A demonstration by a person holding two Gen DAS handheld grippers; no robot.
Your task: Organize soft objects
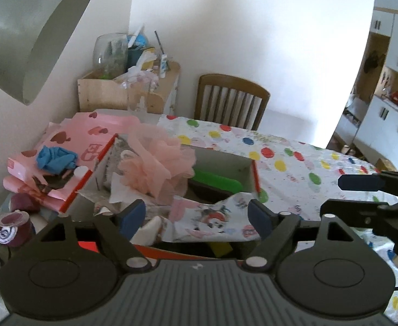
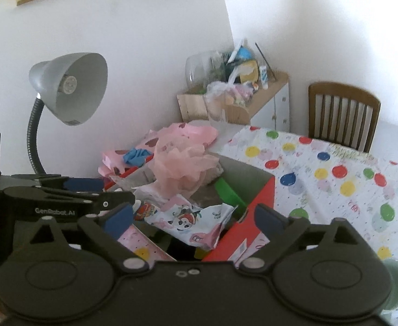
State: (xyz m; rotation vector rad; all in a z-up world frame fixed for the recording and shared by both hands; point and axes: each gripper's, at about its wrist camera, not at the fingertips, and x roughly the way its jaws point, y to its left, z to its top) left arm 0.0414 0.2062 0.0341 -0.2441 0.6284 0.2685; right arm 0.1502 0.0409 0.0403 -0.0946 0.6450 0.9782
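Your left tool (image 1: 196,216) and right tool (image 2: 195,217) both hung released above the red box (image 2: 256,212). Inside it lay the cartoon-print cloth (image 2: 190,216), the pink mesh pouf (image 1: 155,165) apparently resting on the box's far-left edge.

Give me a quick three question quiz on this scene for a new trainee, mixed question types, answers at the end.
1. True or false: the left gripper holds the pink mesh pouf.
2. Multiple choice: the blue gloves lie on A) the pink heart-print bag, B) the wooden chair, C) the grey desk lamp.
3. Fill in: the flat green piece lies inside the ___ box.

Key: 1 false, both grippers, right gripper too, are open and empty; 2 A; 3 red.
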